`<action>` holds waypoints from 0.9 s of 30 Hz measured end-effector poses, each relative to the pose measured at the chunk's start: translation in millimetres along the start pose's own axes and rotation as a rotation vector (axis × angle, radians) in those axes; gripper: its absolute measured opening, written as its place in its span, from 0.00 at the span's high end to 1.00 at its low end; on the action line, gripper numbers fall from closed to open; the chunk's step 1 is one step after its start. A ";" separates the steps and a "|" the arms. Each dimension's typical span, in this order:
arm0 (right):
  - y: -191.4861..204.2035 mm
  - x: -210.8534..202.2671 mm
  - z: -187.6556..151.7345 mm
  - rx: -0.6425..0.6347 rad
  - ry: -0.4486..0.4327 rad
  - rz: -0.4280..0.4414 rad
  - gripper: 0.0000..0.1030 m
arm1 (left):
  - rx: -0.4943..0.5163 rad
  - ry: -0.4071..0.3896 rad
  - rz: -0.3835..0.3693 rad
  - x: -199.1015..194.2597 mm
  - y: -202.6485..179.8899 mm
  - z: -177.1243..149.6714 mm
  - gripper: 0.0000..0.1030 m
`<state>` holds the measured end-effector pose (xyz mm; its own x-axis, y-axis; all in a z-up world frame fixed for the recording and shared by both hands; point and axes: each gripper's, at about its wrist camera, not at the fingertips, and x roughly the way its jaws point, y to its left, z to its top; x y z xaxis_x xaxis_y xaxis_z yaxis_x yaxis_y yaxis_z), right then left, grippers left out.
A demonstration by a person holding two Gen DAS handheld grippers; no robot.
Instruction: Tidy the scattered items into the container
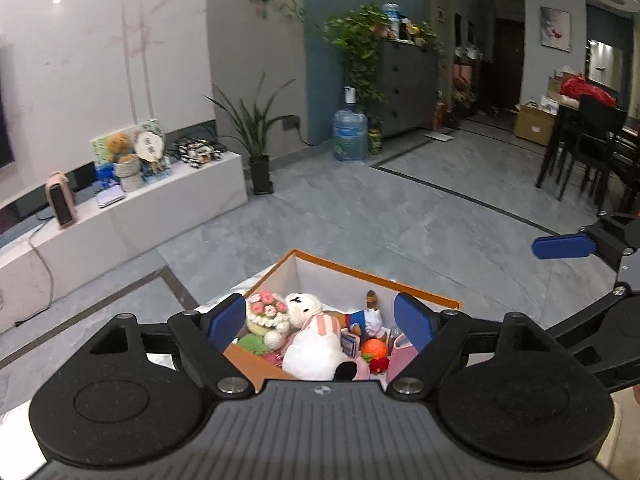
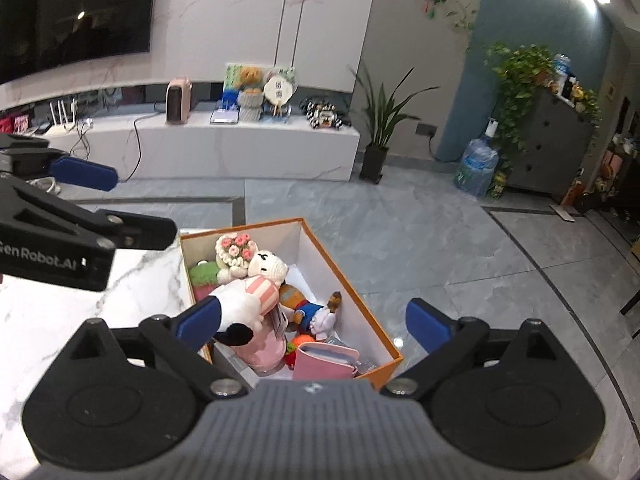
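Observation:
An orange-rimmed white box (image 1: pixel 420 292) (image 2: pixel 352 288) stands on a marble table and holds several toys: a white knitted bunny (image 1: pixel 310 336) (image 2: pixel 256 280), a crocheted flower cake (image 1: pixel 266 312) (image 2: pixel 236 250), a green plush (image 2: pixel 204 272), a sailor duck doll (image 1: pixel 362 318) (image 2: pixel 316 312), an orange toy (image 1: pixel 374 348) and a pink case (image 1: pixel 400 354) (image 2: pixel 324 364). My left gripper (image 1: pixel 320 322) is open and empty above the box. My right gripper (image 2: pixel 314 322) is open and empty above the box's near end. Each gripper shows at the edge of the other's view.
The marble table (image 2: pixel 132 280) bears the box at its corner. Beyond lie a grey tiled floor (image 1: pixel 360 208), a white TV bench (image 2: pixel 224 148) with ornaments, a potted plant (image 1: pixel 260 148), a water bottle (image 1: pixel 350 132) and dark dining chairs (image 1: pixel 592 148).

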<state>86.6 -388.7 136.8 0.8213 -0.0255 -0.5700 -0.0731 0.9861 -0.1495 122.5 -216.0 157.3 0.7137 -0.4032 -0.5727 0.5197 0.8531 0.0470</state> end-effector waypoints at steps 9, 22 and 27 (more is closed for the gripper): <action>4.9 -16.9 -31.5 0.092 -0.027 -0.056 0.02 | -0.036 0.033 0.025 -8.2 -9.6 -23.0 0.07; 19.8 -13.5 -78.8 0.190 -0.005 -0.173 0.01 | -0.105 0.100 0.143 -0.6 -22.8 -61.4 0.00; 20.9 -7.5 -88.9 0.219 0.006 -0.215 0.01 | -0.105 0.120 0.141 1.8 -27.6 -70.5 0.00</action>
<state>28.6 -382.5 66.1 0.8012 -0.2377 -0.5492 0.2263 0.9699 -0.0897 76.3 -216.8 97.3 0.7116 -0.2405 -0.6601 0.3621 0.9307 0.0512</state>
